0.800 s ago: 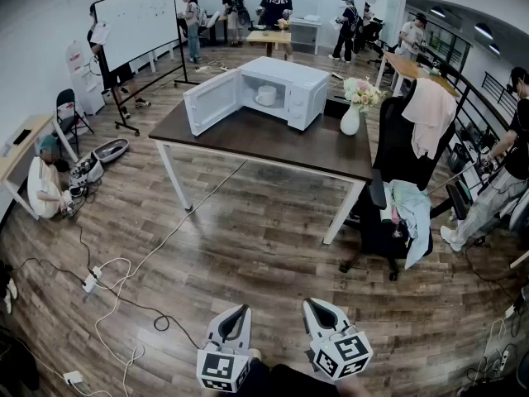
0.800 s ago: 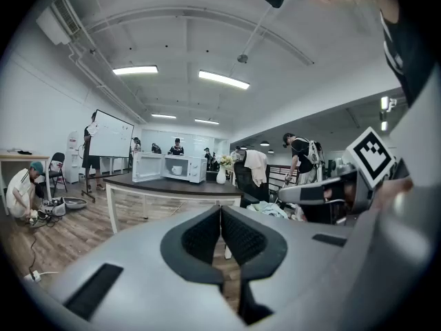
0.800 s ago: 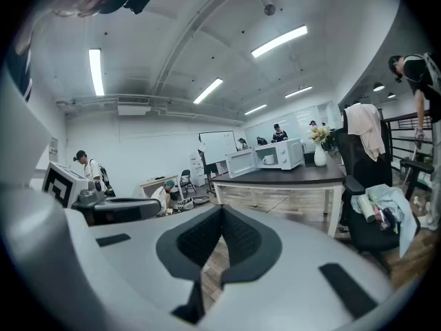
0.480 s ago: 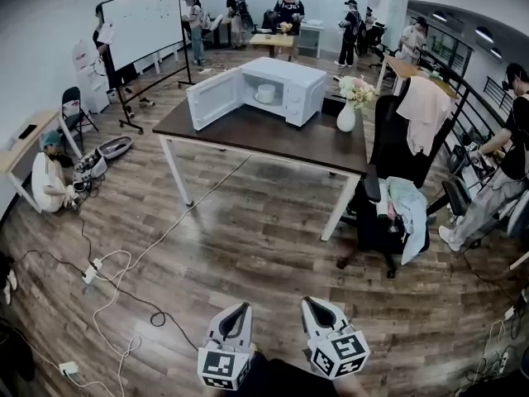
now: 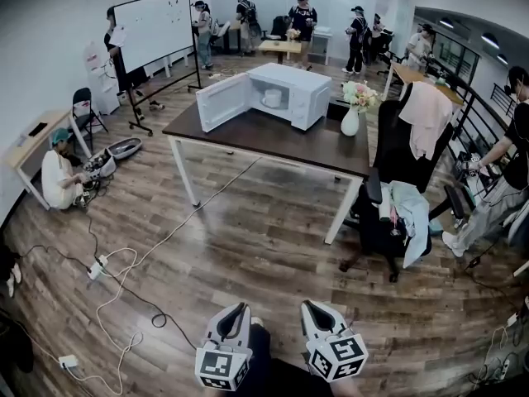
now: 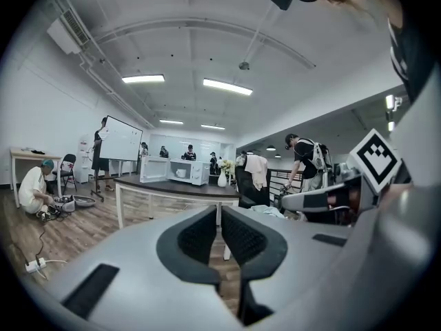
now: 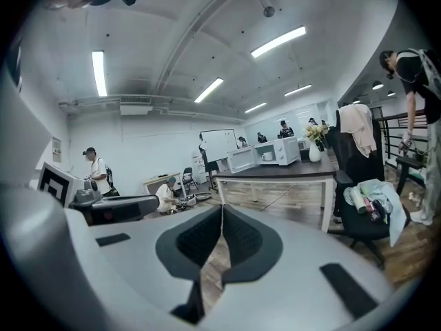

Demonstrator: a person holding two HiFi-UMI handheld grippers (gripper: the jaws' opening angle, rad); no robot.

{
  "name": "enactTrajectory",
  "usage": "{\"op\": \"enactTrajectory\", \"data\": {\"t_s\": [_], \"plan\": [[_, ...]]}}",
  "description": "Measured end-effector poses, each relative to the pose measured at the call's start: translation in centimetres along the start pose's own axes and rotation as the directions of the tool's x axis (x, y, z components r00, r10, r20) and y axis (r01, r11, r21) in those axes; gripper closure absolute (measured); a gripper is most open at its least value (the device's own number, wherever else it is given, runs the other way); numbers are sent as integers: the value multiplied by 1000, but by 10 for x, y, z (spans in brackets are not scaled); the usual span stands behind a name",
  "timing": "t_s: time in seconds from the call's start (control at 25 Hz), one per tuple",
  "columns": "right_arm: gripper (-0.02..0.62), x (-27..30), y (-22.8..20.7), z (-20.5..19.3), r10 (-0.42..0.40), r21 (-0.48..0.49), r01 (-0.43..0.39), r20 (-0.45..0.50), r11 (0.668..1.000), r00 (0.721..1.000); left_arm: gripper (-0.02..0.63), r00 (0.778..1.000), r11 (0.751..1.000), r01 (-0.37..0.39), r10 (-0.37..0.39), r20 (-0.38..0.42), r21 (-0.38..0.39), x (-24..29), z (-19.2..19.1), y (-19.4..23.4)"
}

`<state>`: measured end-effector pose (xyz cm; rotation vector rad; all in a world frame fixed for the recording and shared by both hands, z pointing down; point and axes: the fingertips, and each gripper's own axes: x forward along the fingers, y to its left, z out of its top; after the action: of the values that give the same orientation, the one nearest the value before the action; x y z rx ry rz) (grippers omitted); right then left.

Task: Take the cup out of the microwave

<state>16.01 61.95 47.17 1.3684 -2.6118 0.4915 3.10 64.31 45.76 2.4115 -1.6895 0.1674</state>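
A white microwave [image 5: 291, 94] stands on the dark table [image 5: 273, 139] far ahead, its door [image 5: 222, 102] swung open to the left. Inside it sits a white cup [image 5: 272, 98]. The microwave [image 6: 185, 172] also shows small in the left gripper view and the microwave [image 7: 281, 152] in the right gripper view, cup [image 7: 268, 156] visible inside. My left gripper [image 5: 242, 309] and right gripper [image 5: 307, 306] hang low near the bottom edge, far from the table. Both are shut with nothing between the jaws.
A vase of flowers [image 5: 353, 110] stands on the table's right end. A black office chair [image 5: 397, 197] draped with clothes is right of the table. Cables and a power strip [image 5: 96, 267] lie on the wooden floor at left. A whiteboard [image 5: 157, 31] and several people stand beyond.
The table and microwave have shifted slightly right and down in the head view as I come a little closer. Both grippers keep their place and stay shut.
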Motion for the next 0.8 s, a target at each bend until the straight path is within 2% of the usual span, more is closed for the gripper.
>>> {"op": "enactTrajectory", "data": {"t_s": [0.36,0.64,0.72,0.8], "plan": [[600,17,-7,9,16,8,-16,12,1000,1000,600,999,1000,-27,27,40,5,20,11,12],[600,54,-24,21,13,14,-13,-5,1000,1000,597,1000,1000,-30,30,-1,0,63,13,37],[600,68,-31,29,13,5,-12,-8,1000,1000,587,1000,1000,-28,28,-9,-1,79,17,44],[600,84,-38,37,11,-3,-11,-11,1000,1000,546,1000,1000,-20,20,-13,1,95,22,52]]}}
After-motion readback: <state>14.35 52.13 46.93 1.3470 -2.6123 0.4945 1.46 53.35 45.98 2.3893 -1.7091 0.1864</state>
